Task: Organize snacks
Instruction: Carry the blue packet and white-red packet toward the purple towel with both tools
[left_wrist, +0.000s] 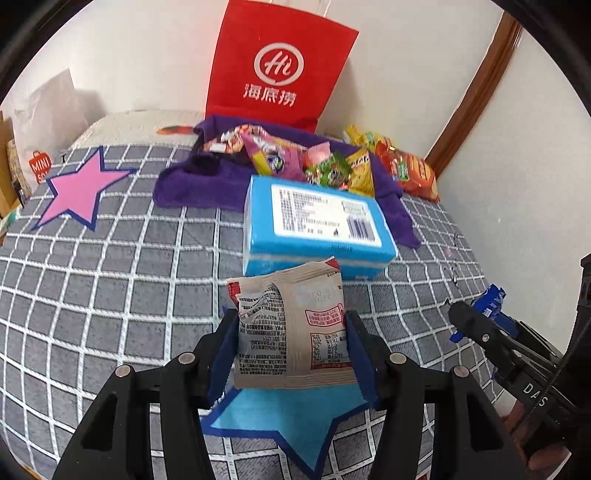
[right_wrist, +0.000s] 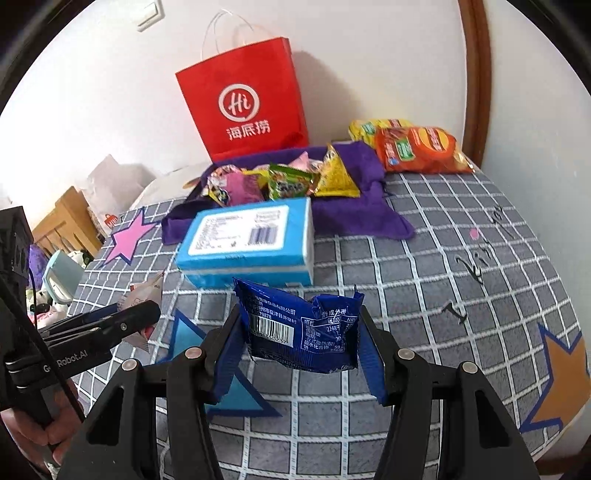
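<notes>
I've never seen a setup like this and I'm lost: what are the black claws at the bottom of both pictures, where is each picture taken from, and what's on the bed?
No robot here: a person holds a two-finger gripper in each hand, each with a fisheye camera looking along its fingers, which is why the pictures look bent. One picture is from the left gripper, shut on a beige packet. The other is from the right gripper, shut on a blue packet. Each view also catches the other gripper at its edge. On the checked bedcover lie a light blue box, a purple cloth heaped with snacks, and orange and yellow bags. A red paper bag stands by the wall.
</notes>
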